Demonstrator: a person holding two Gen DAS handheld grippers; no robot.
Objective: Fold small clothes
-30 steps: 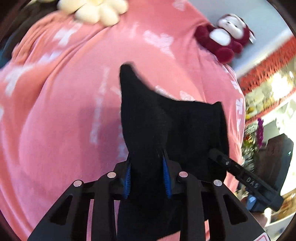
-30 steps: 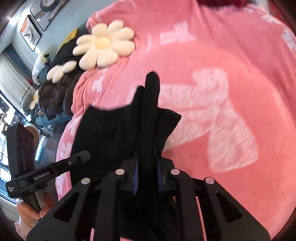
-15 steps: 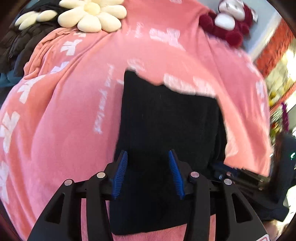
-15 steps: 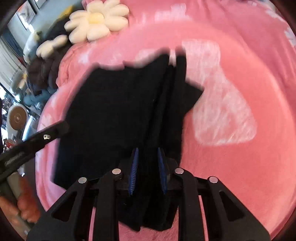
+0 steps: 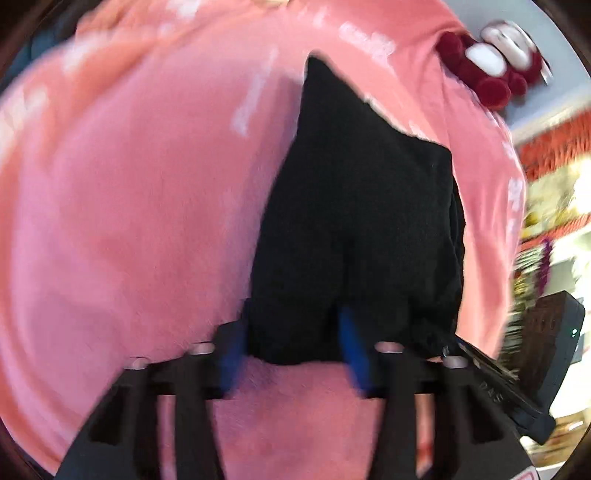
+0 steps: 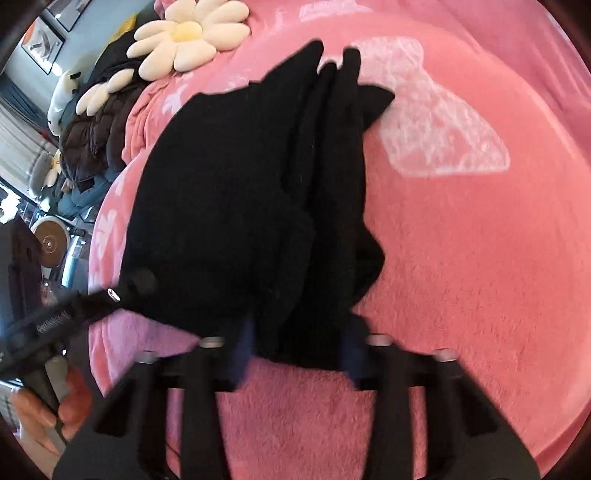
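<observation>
**Black garment laid on pink blanket, both claws at its near edge**

While the black garment [image 5: 354,229] lies spread on a pink blanket [image 5: 140,206], the left gripper [image 5: 293,345] straddles its near hem, blue pads [image 5: 352,347] apart and closing in, with the cloth's edge between them but no clear pinch visible through the blur. From the right wrist view, the right gripper [image 6: 297,356] frames a bunched fold of the same garment [image 6: 236,192] at its near right side; its jaws are also closing, and the pads stand beside the fabric rather than pressed on it. A hand [image 6: 55,413] holds the left gripper's handle at lower left. Beyond the cloth, a daisy cushion [image 6: 188,33] rests on the blanket's far edge, and a red plush toy [image 5: 491,62] sits at the far right corner.
</observation>
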